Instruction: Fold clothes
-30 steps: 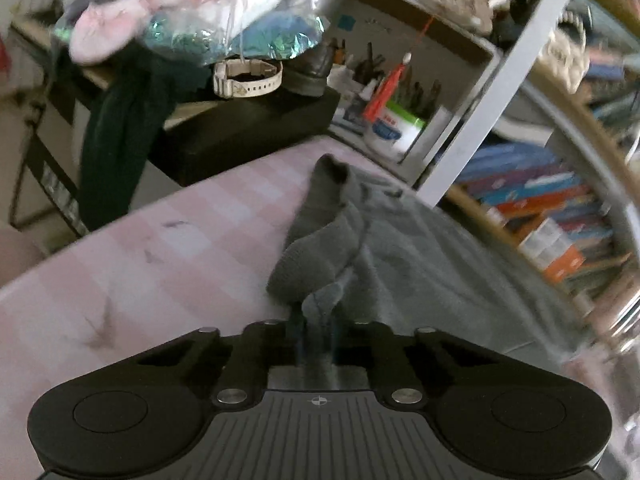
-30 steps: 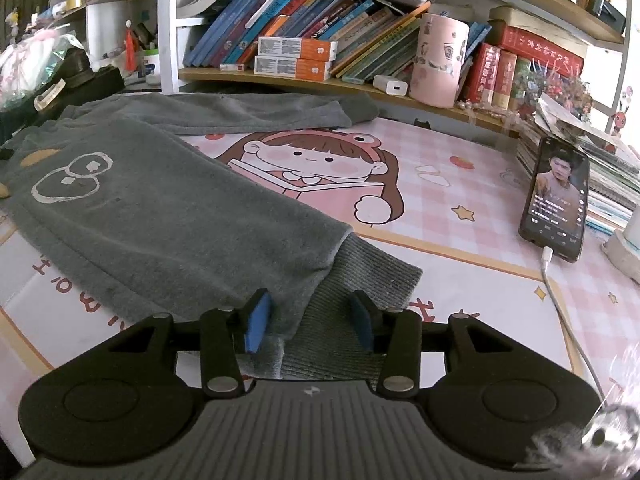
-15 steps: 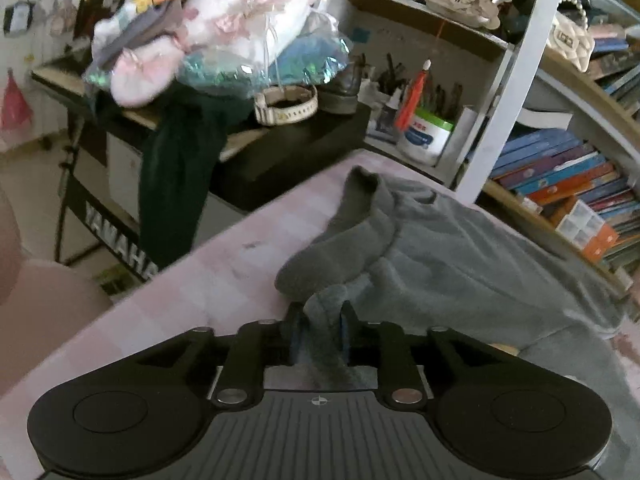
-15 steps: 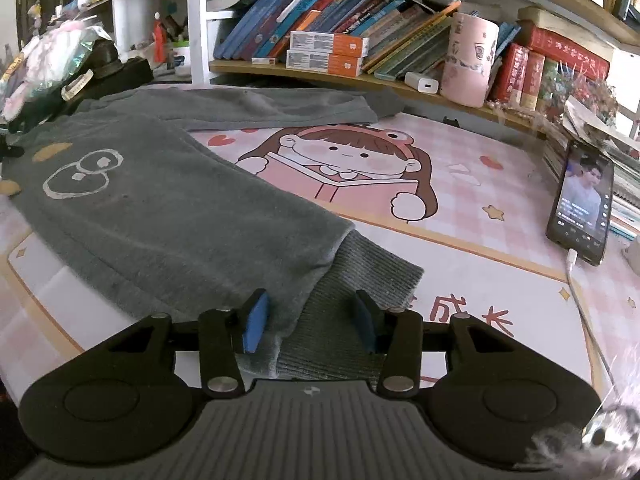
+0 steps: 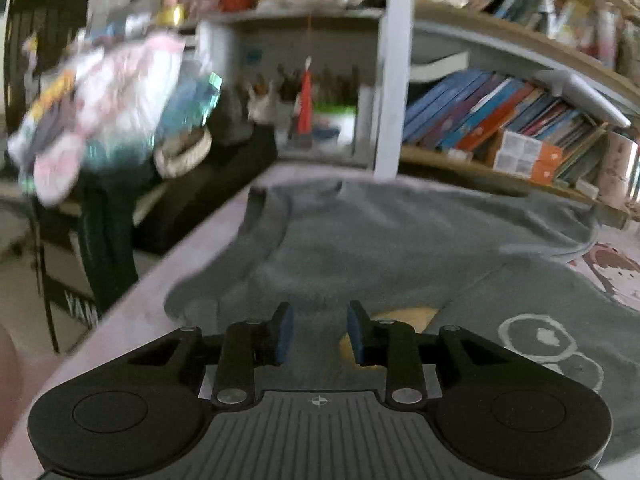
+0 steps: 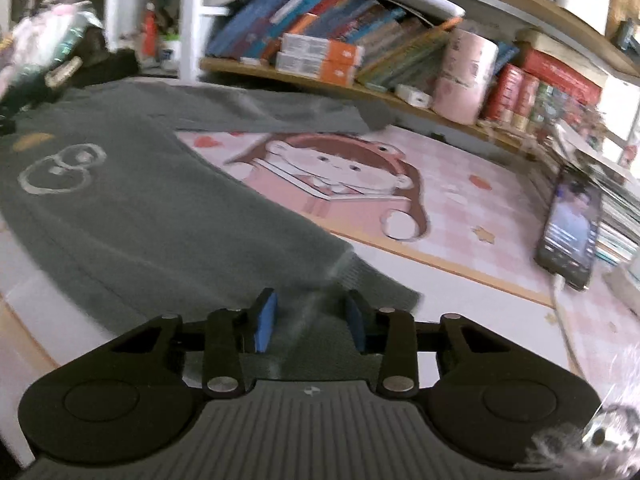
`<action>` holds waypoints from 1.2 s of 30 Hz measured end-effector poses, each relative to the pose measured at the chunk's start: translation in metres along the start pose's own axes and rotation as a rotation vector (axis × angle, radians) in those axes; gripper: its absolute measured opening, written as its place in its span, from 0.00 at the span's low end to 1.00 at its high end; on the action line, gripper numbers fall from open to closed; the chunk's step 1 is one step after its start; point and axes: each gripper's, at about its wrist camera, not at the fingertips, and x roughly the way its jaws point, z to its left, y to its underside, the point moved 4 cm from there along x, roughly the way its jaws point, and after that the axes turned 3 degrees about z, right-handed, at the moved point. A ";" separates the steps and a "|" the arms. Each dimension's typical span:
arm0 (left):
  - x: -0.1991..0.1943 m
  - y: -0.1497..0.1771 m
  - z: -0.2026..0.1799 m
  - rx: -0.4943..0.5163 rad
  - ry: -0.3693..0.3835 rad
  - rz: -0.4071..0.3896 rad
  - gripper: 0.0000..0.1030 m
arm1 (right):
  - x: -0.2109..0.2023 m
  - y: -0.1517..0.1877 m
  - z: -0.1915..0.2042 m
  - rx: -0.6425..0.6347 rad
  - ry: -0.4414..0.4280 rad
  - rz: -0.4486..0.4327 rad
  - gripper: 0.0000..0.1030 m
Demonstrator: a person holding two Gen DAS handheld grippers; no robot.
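Observation:
A grey sweater (image 5: 400, 248) with a white ring print (image 5: 548, 344) lies spread on the pink cartoon desk mat (image 6: 460, 208). My left gripper (image 5: 319, 332) is open just above the sweater's shoulder, near a yellow patch (image 5: 404, 314), with grey cloth showing between the blue pads. The right wrist view has the same sweater (image 6: 140, 208) running left, its ribbed hem (image 6: 376, 284) nearest. My right gripper (image 6: 310, 322) stands open over that hem, with nothing pinched. One sleeve (image 6: 272, 112) stretches along the back by the shelf.
A phone (image 6: 572, 228) with a lit screen leans at the right on a cable. Bookshelves (image 6: 320, 40) and a pink mug (image 6: 464, 76) line the back. Left of the desk are a black keyboard stand and a pile of bagged items (image 5: 108, 112). The desk's left edge (image 5: 132, 312) is close.
My left gripper has let go of the grey cloth it pinched and opened, swinging right over the sweater's body. My right gripper stayed open over the hem, shifting slightly.

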 end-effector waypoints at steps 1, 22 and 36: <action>0.003 0.002 0.005 -0.029 -0.002 0.013 0.29 | 0.001 0.001 -0.006 0.017 0.002 0.002 0.34; 0.016 0.004 0.012 -0.067 0.015 0.019 0.29 | 0.013 -0.004 -0.024 0.057 0.097 -0.034 0.43; 0.000 0.007 0.007 0.030 -0.046 0.036 0.20 | -0.009 -0.009 0.009 0.039 -0.105 -0.099 0.39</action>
